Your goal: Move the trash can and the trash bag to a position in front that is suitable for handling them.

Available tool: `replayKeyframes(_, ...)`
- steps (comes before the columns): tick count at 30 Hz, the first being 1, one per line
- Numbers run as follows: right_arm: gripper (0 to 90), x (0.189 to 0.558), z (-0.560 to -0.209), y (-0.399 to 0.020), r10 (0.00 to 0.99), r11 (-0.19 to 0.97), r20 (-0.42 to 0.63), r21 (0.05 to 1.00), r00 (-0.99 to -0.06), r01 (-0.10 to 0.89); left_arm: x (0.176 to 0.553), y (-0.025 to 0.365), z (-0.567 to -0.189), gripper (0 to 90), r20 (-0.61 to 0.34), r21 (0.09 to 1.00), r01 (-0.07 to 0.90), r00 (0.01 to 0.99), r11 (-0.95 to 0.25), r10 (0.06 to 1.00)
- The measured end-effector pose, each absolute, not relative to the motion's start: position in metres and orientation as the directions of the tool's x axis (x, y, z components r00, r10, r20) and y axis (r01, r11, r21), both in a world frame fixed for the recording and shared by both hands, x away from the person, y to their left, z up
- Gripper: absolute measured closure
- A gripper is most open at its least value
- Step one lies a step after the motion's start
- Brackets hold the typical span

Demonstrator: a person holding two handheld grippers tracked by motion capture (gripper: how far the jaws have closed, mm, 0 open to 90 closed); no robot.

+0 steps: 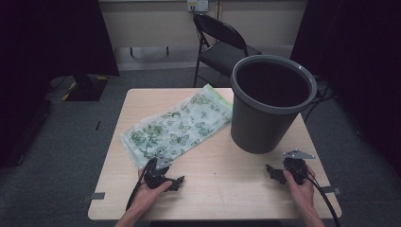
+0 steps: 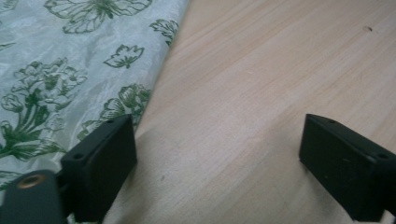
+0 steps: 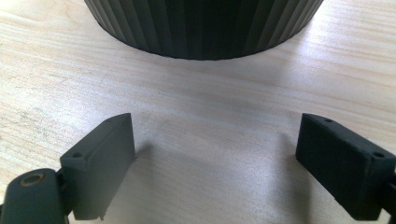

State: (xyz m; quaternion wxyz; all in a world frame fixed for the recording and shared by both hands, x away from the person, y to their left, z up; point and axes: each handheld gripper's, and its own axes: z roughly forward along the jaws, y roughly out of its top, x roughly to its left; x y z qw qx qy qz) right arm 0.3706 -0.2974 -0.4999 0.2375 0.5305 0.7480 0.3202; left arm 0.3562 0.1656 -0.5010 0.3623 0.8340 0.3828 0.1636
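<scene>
Butterfly-printed bag (image 1: 176, 130) lay flat on the worktop (image 1: 222, 189), its near edge just beyond and beside the left gripper (image 1: 177, 182), whose jaws stood spread wide with only bare wood between them. Ahead of the right gripper (image 1: 272, 172), likewise spread and holding nothing, stood the grey ribbed bin (image 1: 267, 106), near but apart from its jaws.
</scene>
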Motion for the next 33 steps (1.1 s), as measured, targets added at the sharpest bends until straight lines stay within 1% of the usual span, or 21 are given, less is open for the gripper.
replayKeyframes(3, 11.8, 0.370, -0.499, -0.297, 0.947, 0.231, -0.016, 0.728, -0.320, 0.646, 0.357, 0.167, -0.501, 14.2, -0.002, 0.740, 0.510, 0.653, -0.438, 0.757)
replayKeyframes(4, 16.4, 0.370, -0.497, -0.296, 0.941, 0.247, -0.018, 0.720, -0.338, 0.649, 0.357, 0.167, -0.501, 16.8, -0.003, 0.743, 0.502, 0.664, -0.443, 0.748)
replayKeyframes(6, 17.0, 0.370, -0.496, -0.295, 0.936, 0.261, -0.022, 0.713, -0.350, 0.651, 0.357, 0.167, -0.500, 17.1, 0.017, 0.739, 0.492, 0.670, -0.461, 0.742)
replayKeyframes(7, 17.1, 0.369, -0.493, -0.289, 0.921, 0.295, -0.028, 0.702, -0.388, 0.649, 0.356, 0.167, -0.500, 17.9, 0.027, 0.740, 0.481, 0.677, -0.471, 0.735)
replayKeyframes(8, 17.1, 0.369, -0.493, -0.289, 0.921, 0.295, -0.028, 0.702, -0.388, 0.649, 0.355, 0.166, -0.500, 17.9, 0.029, 0.744, 0.476, 0.677, -0.469, 0.735)
replayKeyframes(11, 19.5, 0.367, -0.489, -0.275, 0.884, 0.352, -0.025, 0.692, -0.467, 0.630, 0.355, 0.167, -0.495, 16.2, 0.002, 0.763, 0.468, 0.688, -0.446, 0.725)
replayKeyframes(13, 19.6, 0.365, -0.482, -0.256, 0.855, 0.392, -0.045, 0.708, -0.516, 0.588, 0.354, 0.170, -0.486, 15.9, -0.014, 0.790, 0.452, 0.689, -0.415, 0.724)
replayKeyframes(16, 18.3, 0.368, -0.477, -0.242, 0.844, 0.390, -0.044, 0.734, -0.534, 0.556, 0.355, 0.173, -0.480, 16.0, -0.017, 0.803, 0.443, 0.685, -0.398, 0.729)
replayKeyframes(17, 17.0, 0.376, -0.472, -0.227, 0.827, 0.389, -0.023, 0.745, -0.562, 0.542, 0.359, 0.180, -0.473, 16.1, -0.043, 0.821, 0.442, 0.678, -0.360, 0.734)
replayKeyframes(18, 17.0, 0.376, -0.472, -0.227, 0.827, 0.389, -0.023, 0.745, -0.562, 0.542, 0.359, 0.180, -0.473, 16.8, -0.043, 0.821, 0.442, 0.678, -0.360, 0.734)
replayKeyframes(19, 17.8, 0.380, -0.469, -0.218, 0.818, 0.392, -0.021, 0.751, -0.575, 0.531, 0.361, 0.184, -0.470, 16.8, -0.082, 0.834, 0.451, 0.672, -0.319, 0.736)
replayKeyframes(20, 23.5, 0.389, -0.463, -0.199, 0.787, 0.410, -0.022, 0.766, -0.616, 0.496, 0.364, 0.187, -0.467, 17.7, -0.103, 0.841, 0.455, 0.666, -0.293, 0.739)
replayKeyframes(21, 25.5, 0.393, -0.460, -0.189, 0.778, 0.411, -0.022, 0.775, -0.628, 0.481, 0.370, 0.193, -0.462, 17.8, -0.082, 0.846, 0.444, 0.655, -0.295, 0.751)
replayKeyframes(23, 26.5, 0.397, -0.458, -0.178, 0.763, 0.419, -0.027, 0.781, -0.646, 0.462, 0.373, 0.196, -0.461, 17.8, -0.079, 0.849, 0.442, 0.647, -0.288, 0.759)
replayKeyframes(24, 35.0, 0.403, -0.457, -0.158, 0.735, 0.426, -0.035, 0.801, -0.677, 0.420, 0.381, 0.204, -0.460, 19.8, -0.087, 0.847, 0.454, 0.630, -0.275, 0.772)
replayKeyframes(28, 40.7, 0.417, -0.463, -0.130, 0.695, 0.448, -0.020, 0.794, -0.719, 0.412, 0.391, 0.215, -0.464, 24.1, -0.104, 0.839, 0.486, 0.584, -0.245, 0.805)
replayKeyframes(29, 43.2, 0.423, -0.465, -0.122, 0.685, 0.449, -0.012, 0.794, -0.729, 0.409, 0.395, 0.220, -0.467, 26.6, -0.118, 0.828, 0.503, 0.586, -0.246, 0.801)
replayKeyframes(30, 46.2, 0.434, -0.467, -0.106, 0.677, 0.456, -0.008, 0.789, -0.736, 0.411, 0.401, 0.224, -0.472, 36.9, -0.114, 0.815, 0.516, 0.589, -0.263, 0.800)
replayKeyframes(31, 46.2, 0.434, -0.467, -0.106, 0.677, 0.456, -0.008, 0.789, -0.736, 0.411, 0.401, 0.224, -0.472, 38.5, -0.114, 0.815, 0.516, 0.589, -0.263, 0.800)
replayKeyframes(32, 48.6, 0.440, -0.468, -0.099, 0.671, 0.457, -0.001, 0.788, -0.741, 0.413, 0.404, 0.226, -0.474, 38.5, -0.101, 0.805, 0.520, 0.596, -0.287, 0.797)
replayKeyframes(33, 51.5, 0.446, -0.468, -0.092, 0.663, 0.460, 0.005, 0.786, -0.749, 0.413, 0.407, 0.227, -0.476, 42.3, -0.093, 0.798, 0.521, 0.602, -0.301, 0.793)
